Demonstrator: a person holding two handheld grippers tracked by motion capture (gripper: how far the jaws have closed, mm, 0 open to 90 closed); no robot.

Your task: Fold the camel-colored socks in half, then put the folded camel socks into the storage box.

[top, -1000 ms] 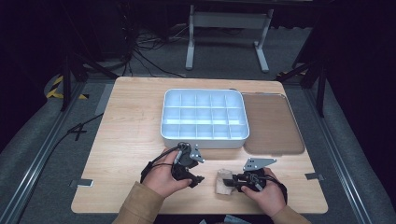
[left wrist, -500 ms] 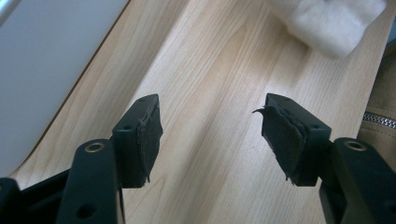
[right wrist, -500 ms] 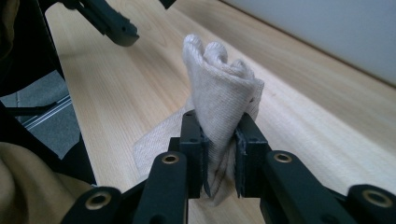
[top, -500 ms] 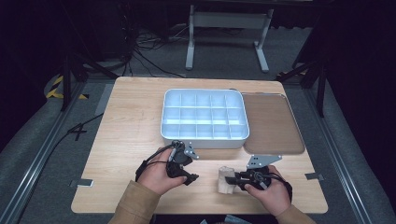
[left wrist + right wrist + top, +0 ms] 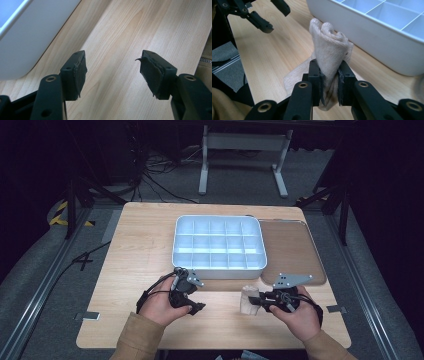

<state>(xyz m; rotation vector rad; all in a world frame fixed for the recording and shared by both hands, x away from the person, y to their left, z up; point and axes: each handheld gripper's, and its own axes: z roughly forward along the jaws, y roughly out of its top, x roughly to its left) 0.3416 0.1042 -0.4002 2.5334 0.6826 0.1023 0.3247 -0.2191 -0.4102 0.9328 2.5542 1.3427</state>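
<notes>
Above the table (image 5: 130,250) now, right claw (image 5: 329,82) clamping higher-lifted beige cloth (image 5: 332,50); left claw (image 5: 112,72) agape, empty.

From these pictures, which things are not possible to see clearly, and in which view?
- Right gripper view: the lower end of the rolled beige knitted cloth is hidden behind the right gripper.
- High view: the same cloth is too small to identify, and the gripper partly covers it.
- Right gripper view: the far compartments of the white plastic divided box are cut off by the top edge.
- Left gripper view: the beige item with a zip is cut off by the right edge.
</notes>
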